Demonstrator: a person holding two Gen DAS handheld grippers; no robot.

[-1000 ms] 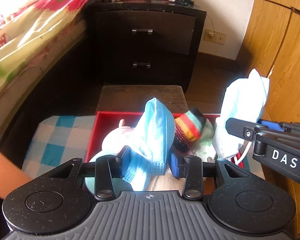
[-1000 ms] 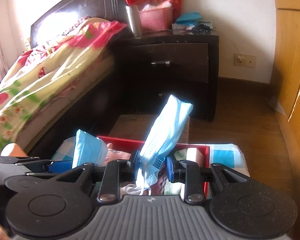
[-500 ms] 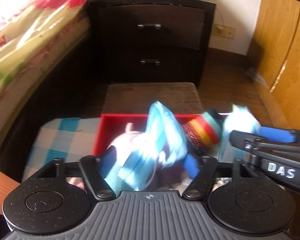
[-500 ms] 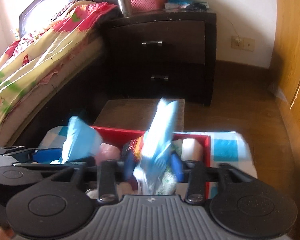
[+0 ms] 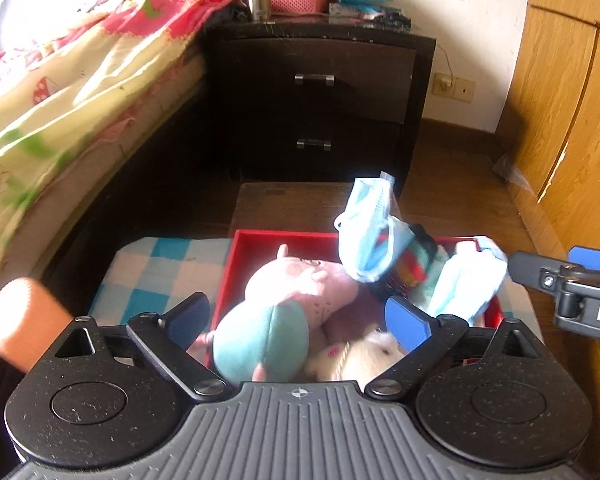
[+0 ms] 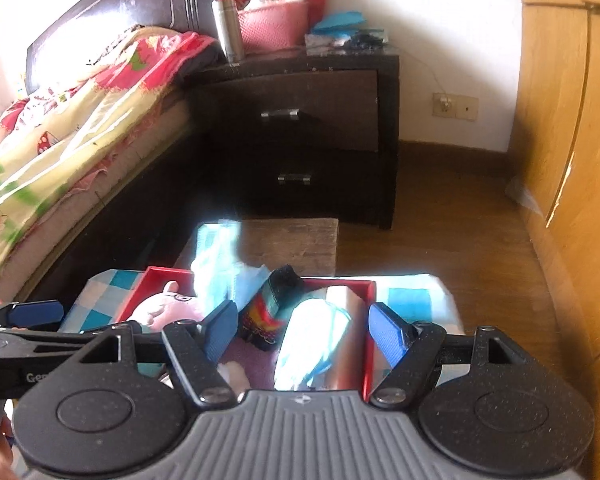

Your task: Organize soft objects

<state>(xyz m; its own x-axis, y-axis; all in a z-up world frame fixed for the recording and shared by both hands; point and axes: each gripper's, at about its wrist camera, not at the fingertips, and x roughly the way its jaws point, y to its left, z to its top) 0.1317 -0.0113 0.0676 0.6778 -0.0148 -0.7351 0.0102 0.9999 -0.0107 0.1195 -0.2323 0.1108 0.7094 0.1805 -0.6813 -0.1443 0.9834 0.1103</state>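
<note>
A red box [image 5: 284,236] [image 6: 370,292] on a blue-checked cloth holds soft things: a pink pig plush [image 5: 300,284] [image 6: 168,308], a white plush [image 5: 376,356], a striped sock [image 5: 410,260] [image 6: 268,312]. My left gripper [image 5: 300,316] is open above the box; a blue face mask [image 5: 366,232] [image 6: 214,264] is falling in front of it. My right gripper [image 6: 300,330] is open over the box's right side; a second mask [image 6: 312,344] [image 5: 468,284] drops between its jaws. The right gripper's fingers [image 5: 560,272] show at the left wrist view's right edge.
A dark nightstand [image 5: 320,96] [image 6: 300,128] stands beyond a low wooden stool [image 5: 308,204] [image 6: 296,240]. A bed with a flowered quilt [image 5: 72,80] runs along the left. Wooden wardrobe doors [image 5: 572,128] [image 6: 572,120] are on the right. A forearm [image 5: 24,324] is at lower left.
Both grippers have opened and let go of their face masks, which drop toward the red box. Both cameras have tilted and moved slightly over the box.
</note>
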